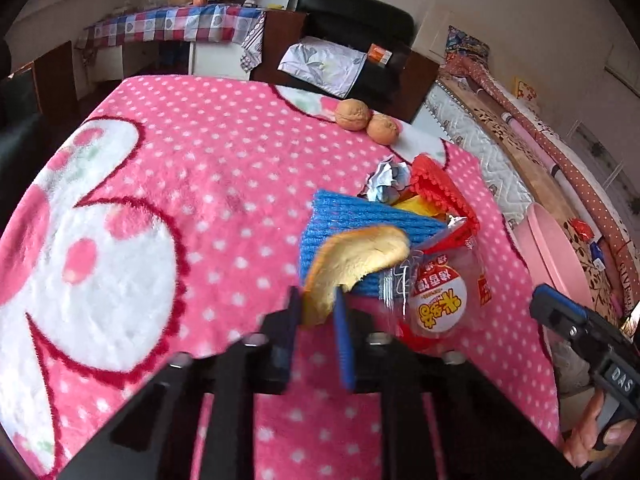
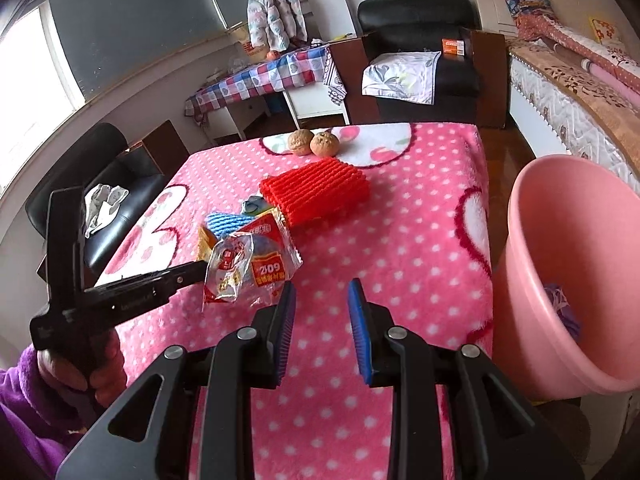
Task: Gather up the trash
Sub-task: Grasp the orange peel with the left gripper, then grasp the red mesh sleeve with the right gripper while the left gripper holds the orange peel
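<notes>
Left gripper (image 1: 318, 312) nipped tight on the lower edge of a peel (image 1: 352, 264), pale pith up, orange rind at the rim; peel tilted up off the blanket (image 1: 224, 184) and leaning on the blue cloth (image 1: 344, 216); just right of the peel, a clear wrapper (image 1: 436, 300) with red and yellow print, lying on the blanket. Right gripper (image 2: 322, 292) partly open, nothing between the pads, hanging over bare blanket just right of the wrapper (image 2: 248, 268); left hand (image 2: 76, 372) in a purple sleeve (image 2: 24, 408) at the lower left of the right view.

Beyond the wrapper, blue cloth (image 2: 228, 224) with the red cloth (image 2: 320, 192) behind it; crumpled paper (image 1: 386, 180) and yellow scraps wedged between the two cloths. Farther back, near the far edge of the blanket, two walnuts (image 2: 314, 143) side by side, touching or nearly so. Off the right edge of the table, pink bin (image 2: 560, 264), tilted toward the camera, something bluish-purple inside. Behind all, black chair (image 2: 420, 40) with a white cloth on the seat; checked tablecloth (image 2: 264, 76) on a side table.
</notes>
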Tool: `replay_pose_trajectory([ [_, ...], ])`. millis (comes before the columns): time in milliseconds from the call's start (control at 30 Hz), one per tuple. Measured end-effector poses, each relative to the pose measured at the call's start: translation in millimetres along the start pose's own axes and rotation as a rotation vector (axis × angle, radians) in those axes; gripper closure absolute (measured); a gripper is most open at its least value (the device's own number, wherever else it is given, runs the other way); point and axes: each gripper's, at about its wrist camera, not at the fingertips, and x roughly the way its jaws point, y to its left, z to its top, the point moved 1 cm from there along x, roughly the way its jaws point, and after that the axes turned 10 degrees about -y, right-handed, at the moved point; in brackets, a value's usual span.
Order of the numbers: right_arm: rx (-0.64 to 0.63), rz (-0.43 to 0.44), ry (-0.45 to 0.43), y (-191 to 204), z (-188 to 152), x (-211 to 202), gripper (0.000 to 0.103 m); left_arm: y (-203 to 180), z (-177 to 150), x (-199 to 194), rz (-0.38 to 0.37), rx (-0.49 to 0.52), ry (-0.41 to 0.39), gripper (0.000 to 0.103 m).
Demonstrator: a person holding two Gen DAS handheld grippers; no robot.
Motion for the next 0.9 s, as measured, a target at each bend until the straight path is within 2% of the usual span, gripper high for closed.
replay_pose_trajectory([
  [367,0.093,0.071,0.050,-1,17,25,0.075,18,-1,-21,0.002,-0.058,-0.032,0.099],
  [533,0.095,0.087,0.035,6,32,34,0.075,25,0,-28,0.005,-0.069,-0.044,0.099],
  [567,0.091,0.085,0.027,8,37,36,0.072,26,0,-30,0.005,-0.068,-0.047,0.099],
  [600,0.088,0.084,0.024,10,39,38,0.060,27,0,-30,0.006,-0.067,-0.049,0.099],
  [633,0.085,0.081,0.026,12,43,41,0.057,27,0,-31,0.006,-0.066,-0.050,0.099],
  [767,0.072,0.035,0.029,14,53,57,0.056,32,0,-32,0.002,-0.075,-0.053,0.099],
  [900,0.136,0.012,0.069,4,57,79,0.056,35,0,-34,0.000,-0.082,-0.055,0.099],
])
